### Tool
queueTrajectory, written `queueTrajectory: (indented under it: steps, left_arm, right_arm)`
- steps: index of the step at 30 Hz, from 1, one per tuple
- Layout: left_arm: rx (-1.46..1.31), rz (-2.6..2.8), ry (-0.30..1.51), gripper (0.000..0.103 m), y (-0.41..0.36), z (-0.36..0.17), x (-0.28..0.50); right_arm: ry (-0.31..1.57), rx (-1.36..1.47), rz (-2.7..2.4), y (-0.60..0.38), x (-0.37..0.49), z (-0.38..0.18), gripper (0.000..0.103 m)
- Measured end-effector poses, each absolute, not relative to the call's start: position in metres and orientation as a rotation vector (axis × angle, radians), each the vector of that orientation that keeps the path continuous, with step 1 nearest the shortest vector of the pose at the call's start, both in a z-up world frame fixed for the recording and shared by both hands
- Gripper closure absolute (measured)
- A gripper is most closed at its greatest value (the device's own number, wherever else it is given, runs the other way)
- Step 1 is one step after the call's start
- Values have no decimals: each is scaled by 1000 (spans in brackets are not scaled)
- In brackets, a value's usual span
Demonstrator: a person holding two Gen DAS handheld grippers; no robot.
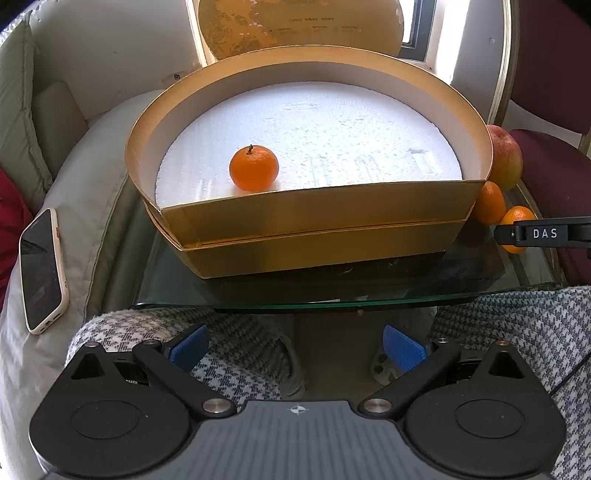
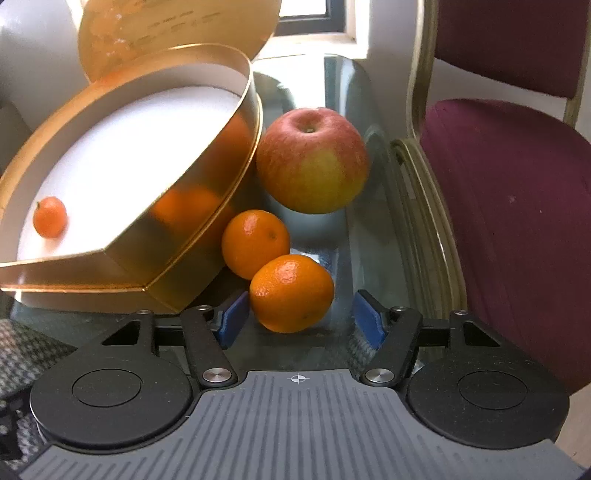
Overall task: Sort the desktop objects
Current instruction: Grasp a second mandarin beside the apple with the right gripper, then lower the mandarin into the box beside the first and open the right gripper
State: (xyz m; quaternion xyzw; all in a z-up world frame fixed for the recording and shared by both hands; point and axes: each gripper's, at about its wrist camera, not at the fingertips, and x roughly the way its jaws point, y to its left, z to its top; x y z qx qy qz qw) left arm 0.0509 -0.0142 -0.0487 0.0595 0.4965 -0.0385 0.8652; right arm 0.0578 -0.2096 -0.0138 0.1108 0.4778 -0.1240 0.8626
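A gold box (image 1: 314, 206) with a white foam floor stands on the glass table (image 1: 369, 295). One mandarin (image 1: 253, 168) lies inside it, also visible as the small mandarin (image 2: 50, 217) in the right wrist view. To the right of the box sit a red-yellow apple (image 2: 312, 160) and two more mandarins. The nearer mandarin (image 2: 291, 293) lies between the blue pads of my right gripper (image 2: 301, 319). The left pad (image 2: 236, 317) is at its side, and a gap shows at the right pad. The other mandarin (image 2: 255, 243) rests against the box. My left gripper (image 1: 297, 347) is open and holds nothing, hovering over checked trousers before the table edge.
A phone (image 1: 42, 269) lies on a pale cushion at the left. The gold lid (image 1: 295, 26) leans upright behind the box. A maroon chair (image 2: 517, 221) stands close to the table's right edge. A black finger of the right gripper (image 1: 543, 232) reaches in from the right.
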Motion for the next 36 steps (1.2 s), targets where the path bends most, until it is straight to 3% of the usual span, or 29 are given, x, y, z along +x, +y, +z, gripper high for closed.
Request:
queueTrajectory:
  steps: [7, 13, 16, 28, 36]
  left_arm:
    - [128, -77, 1045, 2, -15, -49, 51]
    - [125, -69, 1040, 2, -13, -48, 51]
    - [120, -64, 1035, 2, -11, -47, 50]
    - [75, -58, 996, 2, 2, -35, 40]
    - [16, -36, 916, 2, 22, -15, 30]
  right_arm:
    - [994, 176, -260, -204, 60, -13, 35]
    - [991, 142, -246, -199, 63, -11, 50]
    - [992, 117, -254, -195, 64, -11, 52]
    - [999, 146, -269, -195, 63, -9, 54]
    - [912, 132, -264, -178, 49, 40, 54]
